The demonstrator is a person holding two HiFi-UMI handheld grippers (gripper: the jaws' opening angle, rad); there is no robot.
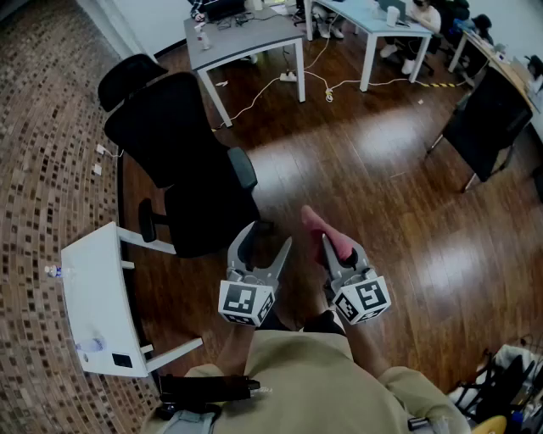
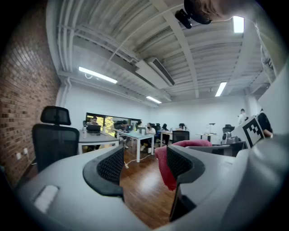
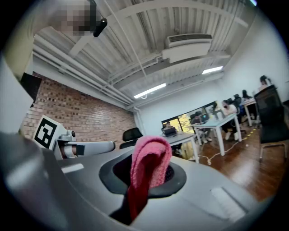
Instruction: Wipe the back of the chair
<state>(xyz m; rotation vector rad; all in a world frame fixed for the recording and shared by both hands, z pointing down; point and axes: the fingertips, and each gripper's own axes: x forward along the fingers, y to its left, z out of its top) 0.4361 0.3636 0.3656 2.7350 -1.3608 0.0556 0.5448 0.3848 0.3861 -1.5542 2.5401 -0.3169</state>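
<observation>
Right claw (image 1: pixel 333 250) pinches the soft, light pink cloth (image 1: pixel 316 224); left claw (image 1: pixel 266 242) gapes empty. Upper left, the chair (image 1: pixel 174 136) may swivel: steady its headrest (image 1: pixel 127 78).

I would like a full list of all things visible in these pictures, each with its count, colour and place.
chair: one, black, upper left, in front of the grippers
table: one, white, left, beside the chair
grey desk: one, top middle
pale desk: one, top right, people seated by it
far chair: one, black, right edge
cable: white, on the floor by the desks
floor: brown wood
cloth: one, pink, between the right gripper's jaws
left gripper: grey, jaws apart, empty
right gripper: grey, shut on the cloth
</observation>
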